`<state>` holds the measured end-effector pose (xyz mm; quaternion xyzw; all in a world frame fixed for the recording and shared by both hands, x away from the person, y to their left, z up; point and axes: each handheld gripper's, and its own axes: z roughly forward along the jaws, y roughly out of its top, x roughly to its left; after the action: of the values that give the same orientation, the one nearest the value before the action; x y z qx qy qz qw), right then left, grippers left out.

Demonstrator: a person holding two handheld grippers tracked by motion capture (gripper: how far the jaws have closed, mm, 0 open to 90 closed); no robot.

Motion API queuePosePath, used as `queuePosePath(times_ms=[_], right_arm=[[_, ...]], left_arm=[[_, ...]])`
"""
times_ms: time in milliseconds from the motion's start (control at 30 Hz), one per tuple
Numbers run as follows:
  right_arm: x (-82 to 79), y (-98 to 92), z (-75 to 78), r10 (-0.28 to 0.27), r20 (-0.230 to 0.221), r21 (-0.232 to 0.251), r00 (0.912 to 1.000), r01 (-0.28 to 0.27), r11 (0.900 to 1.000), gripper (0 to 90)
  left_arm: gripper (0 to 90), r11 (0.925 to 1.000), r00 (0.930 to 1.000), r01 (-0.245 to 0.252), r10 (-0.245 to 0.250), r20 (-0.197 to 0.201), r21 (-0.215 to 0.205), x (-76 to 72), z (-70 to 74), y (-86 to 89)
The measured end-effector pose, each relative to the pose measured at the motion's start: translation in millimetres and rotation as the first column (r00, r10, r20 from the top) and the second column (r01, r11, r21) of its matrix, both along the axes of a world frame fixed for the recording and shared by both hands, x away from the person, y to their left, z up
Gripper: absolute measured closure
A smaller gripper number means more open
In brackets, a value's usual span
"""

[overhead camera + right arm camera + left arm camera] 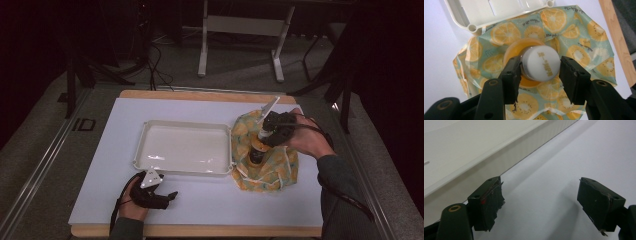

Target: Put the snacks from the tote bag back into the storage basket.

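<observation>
A small amber bottle [256, 152] with a white cap [541, 58] stands upright on a fruit-print cloth [281, 171] to the right of a white tray [186, 125]. My right gripper [266, 135] reaches down from above. Its two black jaws close on the sides of the cap, as the right gripper view [539, 65] shows. The cloth [579, 52] spreads out under the bottle, with one edge beside the tray's corner [472, 27]. My left gripper [170, 196] rests on the white table surface in front of the tray's near wall [461, 170]. Its jaws [540, 195] stand wide apart with nothing between them.
The white board [250, 200] covers a wooden table whose edge [200, 95] shows at the back and front. Beyond the table are a dark floor, cables and the legs of a white stand [202, 55].
</observation>
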<state>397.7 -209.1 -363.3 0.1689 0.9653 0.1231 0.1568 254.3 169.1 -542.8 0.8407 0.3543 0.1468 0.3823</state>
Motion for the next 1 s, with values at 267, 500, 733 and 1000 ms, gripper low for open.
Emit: queuePosePath(times_ms=[267,500,733,1000], right_arm=[[9.4,3.3,0.5,-0.012,-0.065,-0.008,0.9978,0.011,1.000,54.5],[15.3,2.4,3.0,-0.034,-0.111,-0.003,0.9932,0.034,0.999,57.6],[15.4,4.0,4.1,-0.037,-0.120,-0.016,0.9921,0.035,0.999,58.2],[13.5,2.5,4.8,-0.037,-0.120,-0.018,0.9920,0.035,0.999,58.4]], left_arm=[[20.6,1.0000,1.0000,0.003,-0.003,0.000,-0.001,0.0,-0.1,0.0],[20.5,1.0000,1.0000,0.003,-0.003,0.001,-0.002,-0.1,-0.1,0.0],[20.6,1.0000,1.0000,0.004,-0.004,0.000,-0.001,0.0,0.0,0.0],[20.6,1.0000,1.0000,0.004,-0.004,0.000,-0.001,0.0,0.0,0.0]])
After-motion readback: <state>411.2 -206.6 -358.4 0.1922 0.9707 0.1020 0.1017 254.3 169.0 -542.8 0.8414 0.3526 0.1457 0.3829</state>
